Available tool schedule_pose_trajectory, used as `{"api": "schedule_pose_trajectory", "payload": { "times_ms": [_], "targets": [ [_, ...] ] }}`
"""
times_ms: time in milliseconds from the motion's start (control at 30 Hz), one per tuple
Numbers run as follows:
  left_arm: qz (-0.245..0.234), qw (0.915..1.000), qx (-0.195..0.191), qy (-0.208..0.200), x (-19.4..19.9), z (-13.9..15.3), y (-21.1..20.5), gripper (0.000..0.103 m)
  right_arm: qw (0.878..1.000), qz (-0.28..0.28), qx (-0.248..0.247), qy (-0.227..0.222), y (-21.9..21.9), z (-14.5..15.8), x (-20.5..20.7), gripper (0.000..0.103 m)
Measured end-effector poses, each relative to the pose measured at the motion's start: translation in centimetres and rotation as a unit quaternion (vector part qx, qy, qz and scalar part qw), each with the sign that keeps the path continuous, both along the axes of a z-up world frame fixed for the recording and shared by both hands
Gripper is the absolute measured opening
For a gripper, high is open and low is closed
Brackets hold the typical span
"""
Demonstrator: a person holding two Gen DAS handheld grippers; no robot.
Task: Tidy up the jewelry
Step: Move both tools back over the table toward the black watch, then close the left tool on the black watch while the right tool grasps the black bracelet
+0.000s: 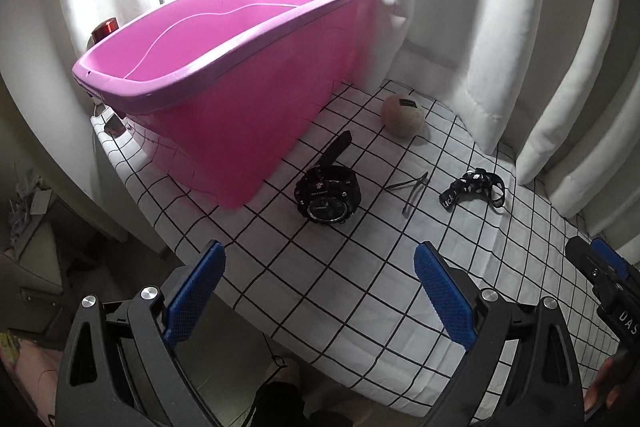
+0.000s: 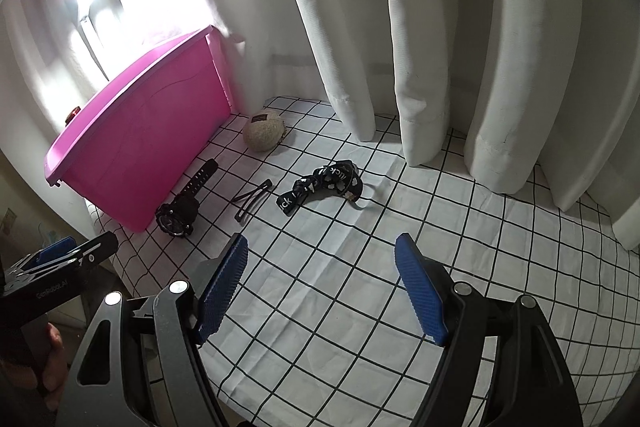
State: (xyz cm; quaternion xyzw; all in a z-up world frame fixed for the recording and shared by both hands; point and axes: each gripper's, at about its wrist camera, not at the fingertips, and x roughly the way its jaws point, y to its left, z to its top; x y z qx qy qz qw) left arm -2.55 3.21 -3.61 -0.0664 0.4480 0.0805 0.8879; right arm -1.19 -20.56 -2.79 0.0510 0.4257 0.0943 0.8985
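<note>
Nothing sorted yet: pink bin [image 1: 224,75] looks empty, while watch [image 1: 328,195], hair clip [image 1: 412,187], printed scrunchie [image 1: 474,185] and round pouch [image 1: 403,115] lie on the bench right of it; left tool [image 1: 316,291] and right tool [image 2: 320,287] gape, holding nothing.

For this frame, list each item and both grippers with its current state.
left gripper: open, empty
right gripper: open, empty
pink bin: upright, lidless, nothing visible inside
black wristwatch: on the cloth, unfastened, strap extended
hair clips: two, crossed, on the cloth
patterned hair band: crumpled, on the cloth
round beige case: closed, by the curtain
</note>
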Motion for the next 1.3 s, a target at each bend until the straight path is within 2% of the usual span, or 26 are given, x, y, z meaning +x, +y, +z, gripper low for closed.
{"api": "schedule_pose_trajectory", "payload": {
  "times_ms": [200,367,633,900,1300],
  "targets": [
    [0.022,0.9997,0.008,-0.004,2.1,-3.1,0.0,0.094,1.000,0.013,0.001,0.005,-0.1,-2.4,2.6,0.073],
    [0.016,0.9996,0.024,0.001,4.1,-5.4,-0.8,0.094,1.000,0.012,0.004,0.016,0.0,-4.9,5.0,0.073],
    [0.020,0.9994,0.025,0.014,6.5,-8.3,-0.8,0.094,1.000,0.012,-0.005,0.027,0.5,-7.7,8.5,0.073],
    [0.024,0.9992,0.023,0.022,7.7,-9.4,-0.6,0.094,0.999,0.017,-0.010,0.042,1.6,-9.7,10.9,0.073],
    [0.033,0.9989,0.024,0.024,8.9,-10.2,0.0,0.094,0.998,0.026,-0.006,0.057,3.0,-10.4,14.0,0.073]
  ]
}}
